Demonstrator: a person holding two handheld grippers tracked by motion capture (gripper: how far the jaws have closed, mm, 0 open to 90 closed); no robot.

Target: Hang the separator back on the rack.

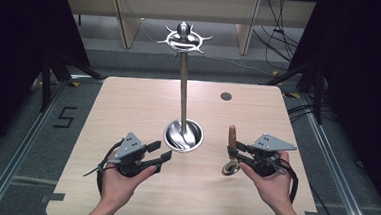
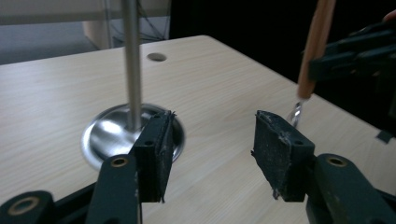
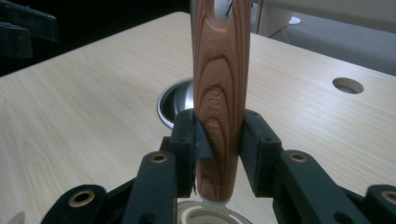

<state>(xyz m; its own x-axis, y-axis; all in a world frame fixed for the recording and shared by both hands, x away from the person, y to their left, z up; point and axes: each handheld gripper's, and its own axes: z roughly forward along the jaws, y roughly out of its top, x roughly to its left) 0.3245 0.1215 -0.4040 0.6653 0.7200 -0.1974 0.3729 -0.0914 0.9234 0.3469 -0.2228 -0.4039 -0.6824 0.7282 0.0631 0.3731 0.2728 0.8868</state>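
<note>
Wooden-handled utensil [image 1: 231,140] sits upright in my right hand-held gripper [image 1: 232,151] above the counter [image 1: 129,98], not yet hung on the stand [image 1: 183,87]; my left hand-held gripper [image 1: 160,153] gapes empty.

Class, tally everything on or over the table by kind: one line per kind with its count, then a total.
Metal stands: 1, the hook stand on its round base.
Wooden-handled utensils: 1, the utensil held upright.
Grippers: 2, the left gripper open, the right gripper shut on the utensil.
Total: 4
</note>
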